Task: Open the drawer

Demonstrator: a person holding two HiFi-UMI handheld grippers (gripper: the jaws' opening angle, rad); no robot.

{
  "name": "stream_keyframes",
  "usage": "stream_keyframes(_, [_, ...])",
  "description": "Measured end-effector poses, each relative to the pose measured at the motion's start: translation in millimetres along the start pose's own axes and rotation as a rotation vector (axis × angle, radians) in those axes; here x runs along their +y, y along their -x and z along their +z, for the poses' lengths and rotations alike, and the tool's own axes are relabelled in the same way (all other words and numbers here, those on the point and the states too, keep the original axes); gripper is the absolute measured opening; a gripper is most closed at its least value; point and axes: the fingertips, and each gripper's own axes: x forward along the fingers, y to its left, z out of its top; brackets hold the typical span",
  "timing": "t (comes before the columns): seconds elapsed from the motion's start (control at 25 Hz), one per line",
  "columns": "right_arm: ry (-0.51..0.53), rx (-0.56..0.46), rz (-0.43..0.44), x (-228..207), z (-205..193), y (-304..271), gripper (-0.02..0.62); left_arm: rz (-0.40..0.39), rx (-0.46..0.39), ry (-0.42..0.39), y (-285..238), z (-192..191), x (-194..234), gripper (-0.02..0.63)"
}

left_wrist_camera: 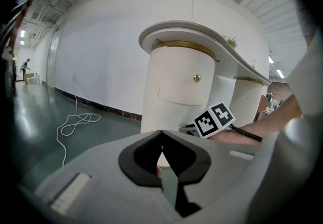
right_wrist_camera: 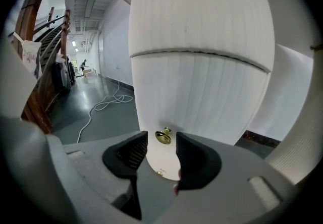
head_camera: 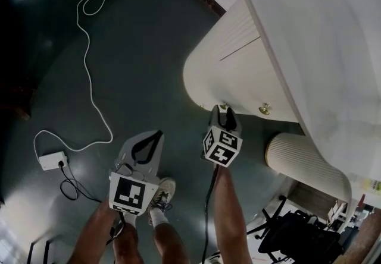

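Note:
A cream ribbed cabinet column [head_camera: 229, 72] carries curved drawer fronts. The lower drawer front [right_wrist_camera: 202, 97] bears a small brass knob [right_wrist_camera: 163, 137], which also shows from above as the knob [head_camera: 224, 106]. My right gripper [right_wrist_camera: 161, 151] is open and points at that front; the knob lies between its fingertips and the pads do not press on it. From the head view the right gripper [head_camera: 222, 113] is right at the knob. My left gripper [head_camera: 158, 135] hangs over the floor to the left, apart from the cabinet. The left gripper [left_wrist_camera: 161, 133] is shut on nothing.
A white cable [head_camera: 89, 66] snakes across the dark green floor to an adapter [head_camera: 52, 160]. A second brass knob [head_camera: 265, 108] sits further right. A white countertop [head_camera: 315, 37] overhangs a second ribbed column [head_camera: 303, 162]. A black chair base [head_camera: 297, 233] is at the lower right.

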Motion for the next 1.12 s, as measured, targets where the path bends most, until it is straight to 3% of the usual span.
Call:
stream_keyframes(0.4, [0.045, 0.008, -0.062, -0.6, -3.0, -6.5, 0.108, 0.012, -0.001, 0.007, 4.5, -7.1, 6.5, 0.009])
stream_keyframes(1.12, [0.085, -0.004, -0.097, -1.5, -1.9, -4.4, 0.097, 0.023, 0.024, 0.039, 20.7, -18.8, 12.3, 0.009])
